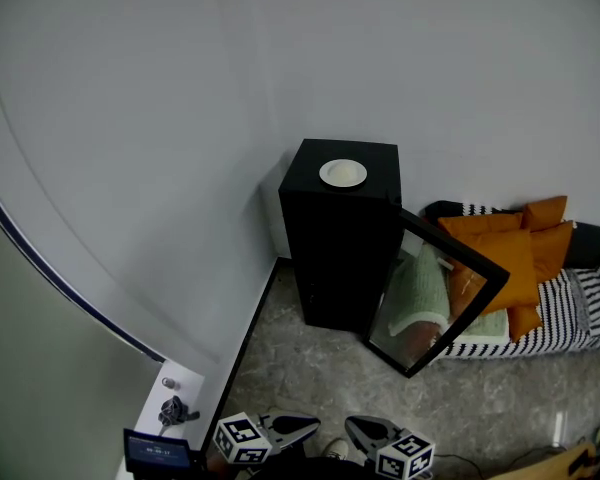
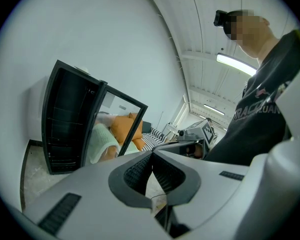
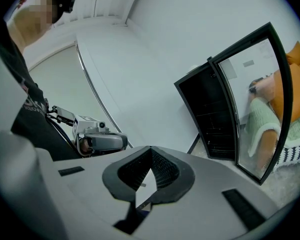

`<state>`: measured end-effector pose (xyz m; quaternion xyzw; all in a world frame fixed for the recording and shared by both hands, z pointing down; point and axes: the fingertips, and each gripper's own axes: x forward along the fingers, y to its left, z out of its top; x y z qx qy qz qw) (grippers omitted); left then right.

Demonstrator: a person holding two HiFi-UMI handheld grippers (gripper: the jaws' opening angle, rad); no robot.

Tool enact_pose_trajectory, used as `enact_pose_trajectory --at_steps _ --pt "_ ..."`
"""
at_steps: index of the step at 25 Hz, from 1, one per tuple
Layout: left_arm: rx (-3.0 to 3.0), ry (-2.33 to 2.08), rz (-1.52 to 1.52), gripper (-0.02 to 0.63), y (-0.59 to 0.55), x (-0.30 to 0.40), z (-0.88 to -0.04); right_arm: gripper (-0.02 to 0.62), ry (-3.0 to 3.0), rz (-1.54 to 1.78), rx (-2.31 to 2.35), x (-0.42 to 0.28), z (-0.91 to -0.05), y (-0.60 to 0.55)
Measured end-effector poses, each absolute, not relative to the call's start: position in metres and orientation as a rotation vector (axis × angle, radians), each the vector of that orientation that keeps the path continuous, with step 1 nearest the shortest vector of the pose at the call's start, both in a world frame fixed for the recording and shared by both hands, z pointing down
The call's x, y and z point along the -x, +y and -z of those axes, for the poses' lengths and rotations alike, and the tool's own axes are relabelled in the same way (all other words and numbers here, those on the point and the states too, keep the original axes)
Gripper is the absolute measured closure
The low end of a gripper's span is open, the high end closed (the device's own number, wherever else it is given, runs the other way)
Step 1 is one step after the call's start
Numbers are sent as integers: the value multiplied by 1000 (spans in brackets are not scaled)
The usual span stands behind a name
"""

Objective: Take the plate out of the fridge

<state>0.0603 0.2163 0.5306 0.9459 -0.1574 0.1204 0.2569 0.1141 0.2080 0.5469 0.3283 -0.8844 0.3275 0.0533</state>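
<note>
Grey moulded jaws of the left hand-held gripper (image 2: 151, 153) meet at their ribbed tips with nothing between them, and the right hand-held gripper (image 3: 151, 149) is pressed together just as emptily. In the head view both sit at the bottom edge of the frame, side by side, each carrying a marker cube (image 1: 242, 438) printed with black-and-white square patterns rather than words. Behind the left one, at the right of its own view, the person's dark shirt (image 2: 260, 119) bears pale block lettering, too curved and cut off to read with certainty. At the lower left of the head view a small screen (image 1: 158, 451) glows blue, its figures too small to make out. Well apart from both grippers, at the centre of the head view, the black fridge (image 1: 340, 258) stands on a speckled floor (image 1: 320, 378) against the pale wall (image 1: 180, 118). The white plate (image 1: 343, 173) rests on the fridge's flat top, towards the upper middle of the frame. The glass door (image 1: 420, 298) is swung open to the right, with pale green fabric showing in the pane. Right of the door lies a black-and-white striped sofa (image 1: 570, 313) with orange cushions (image 1: 505, 253) piled on it.
</note>
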Motion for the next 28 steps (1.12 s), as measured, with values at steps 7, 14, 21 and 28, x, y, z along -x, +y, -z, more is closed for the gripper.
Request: enact_pose_trajectory --at_steps 7,14,21,28 --pt "-2559 -433 -324 601 215 -53 -533 589 -2690 -984 -986 -107 -548 205" --pt "-2570 -430 -321 601 209 -51 -536 589 -2680 -974 -989 -105 -549 203" --pt "-2569 -430 -324 601 218 -59 -530 589 -2696 -968 -984 -112 -547 210" --pt "-2566 -433 -323 601 213 -53 -532 589 -2687 -971 -991 -106 -549 205"
